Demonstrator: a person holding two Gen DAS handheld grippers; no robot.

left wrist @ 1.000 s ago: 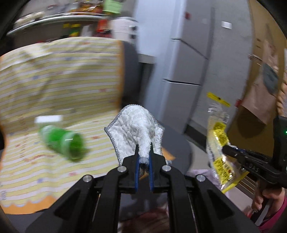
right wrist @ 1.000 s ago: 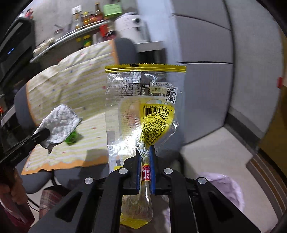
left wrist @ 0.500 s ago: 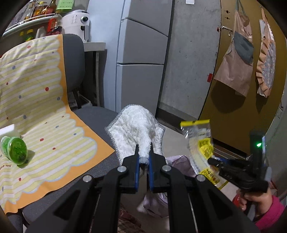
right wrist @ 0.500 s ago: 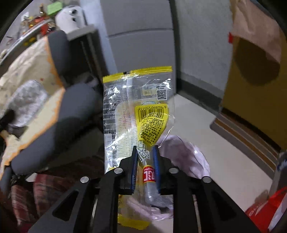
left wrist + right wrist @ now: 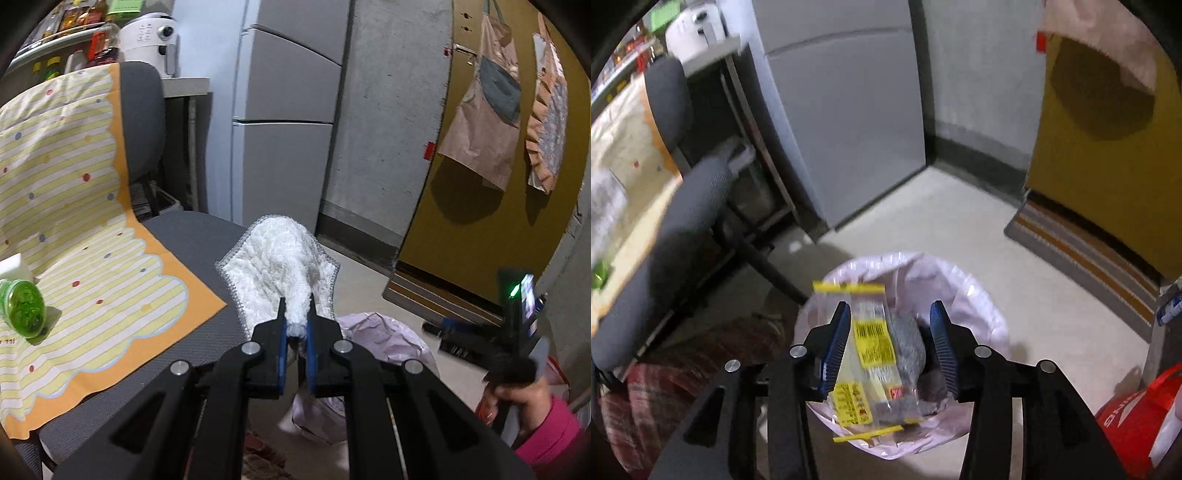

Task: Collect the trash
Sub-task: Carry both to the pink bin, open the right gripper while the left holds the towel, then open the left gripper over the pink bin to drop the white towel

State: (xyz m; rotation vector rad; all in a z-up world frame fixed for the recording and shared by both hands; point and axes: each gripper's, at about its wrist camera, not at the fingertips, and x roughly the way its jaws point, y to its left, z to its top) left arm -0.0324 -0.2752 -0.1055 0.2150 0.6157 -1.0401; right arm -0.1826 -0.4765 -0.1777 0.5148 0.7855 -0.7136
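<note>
Right gripper (image 5: 890, 343) hangs over the bin lined with a pale purple bag (image 5: 982, 317), jaws opening, blue pads clear of the yellow-and-clear snack wrapper (image 5: 871, 343); wrapper sits between them, loose, over the bag mouth and looks to be dropping in. Left pad is just beside the wrapper edge, can't tell if it brushes it

Left gripper (image 5: 295, 328) pinched tight on the white cleaning cloth (image 5: 280, 266), cloth fanning out ahead of the fingertips, above the grey office chair seat (image 5: 199, 236) edge, bin bag below and to the right in the left wrist view. Green plastic bottle (image 5: 24, 308) lies on its side on the striped yellow cover (image 5: 92, 280) on the chair, untouched

Step in hand: release wrapper into bin. To do it well, I'd say keep the right jaws centred over the bag opening until the wrapper is fully clear, spread wide enough that the film doesn't cling to a ribbed pad, don't swing away early. Light film may drift or catch the rim. Keep left cloth held off to the side. Bottle likely next
</note>
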